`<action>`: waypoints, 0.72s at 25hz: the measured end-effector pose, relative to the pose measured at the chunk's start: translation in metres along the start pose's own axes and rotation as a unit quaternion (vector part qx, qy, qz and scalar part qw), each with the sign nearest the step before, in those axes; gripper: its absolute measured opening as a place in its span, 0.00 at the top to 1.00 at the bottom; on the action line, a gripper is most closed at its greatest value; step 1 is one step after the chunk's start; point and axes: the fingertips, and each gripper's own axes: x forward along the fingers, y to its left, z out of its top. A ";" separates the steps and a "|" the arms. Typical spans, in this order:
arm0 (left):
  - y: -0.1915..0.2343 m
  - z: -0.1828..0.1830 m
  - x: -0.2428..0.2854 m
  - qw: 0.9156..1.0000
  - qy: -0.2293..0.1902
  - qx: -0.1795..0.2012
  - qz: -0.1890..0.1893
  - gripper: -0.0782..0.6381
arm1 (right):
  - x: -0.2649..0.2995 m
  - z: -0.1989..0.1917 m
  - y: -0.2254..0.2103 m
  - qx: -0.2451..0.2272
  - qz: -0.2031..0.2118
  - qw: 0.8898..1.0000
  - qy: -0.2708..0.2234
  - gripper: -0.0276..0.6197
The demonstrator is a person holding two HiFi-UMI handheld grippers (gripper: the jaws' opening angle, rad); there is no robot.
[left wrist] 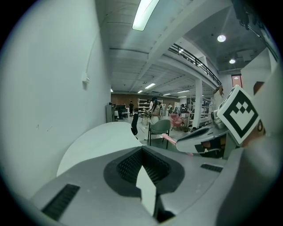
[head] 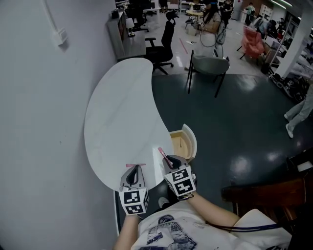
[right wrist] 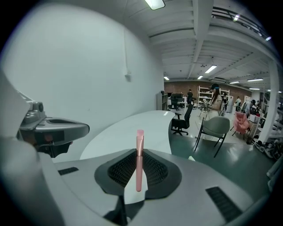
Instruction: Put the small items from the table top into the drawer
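Slim pink stick (right wrist: 139,137), ribbed right tongs (right wrist: 139,152)

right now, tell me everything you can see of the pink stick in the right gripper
The pink stick is slim and straight, plastic by its look, with a paler flat-ended top on a longer rosy body. It is clamped between the jaws of the right gripper, its top standing past their tips. The head view shows it slanting out over the edge of the white table, touching only the jaws.

Dim cool light from ceiling strips (left wrist: 145,13); gripper views bulge, corners black.
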 end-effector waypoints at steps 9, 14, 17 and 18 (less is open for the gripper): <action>-0.017 0.000 -0.002 1.000 -0.001 0.000 -0.009 0.84 | -0.018 -0.003 -0.009 0.002 -0.009 1.000 -0.008 0.87; -0.030 0.002 0.014 1.000 0.004 0.003 -0.010 0.84 | -0.019 -0.003 -0.028 0.000 -0.008 1.000 -0.011 0.87; -0.044 0.007 0.028 1.000 0.006 0.006 -0.009 0.84 | -0.019 -0.003 -0.046 -0.002 -0.004 1.000 -0.015 0.87; -0.050 0.009 0.033 1.000 0.007 0.007 -0.009 0.84 | -0.020 -0.003 -0.053 -0.002 -0.002 1.000 -0.015 0.87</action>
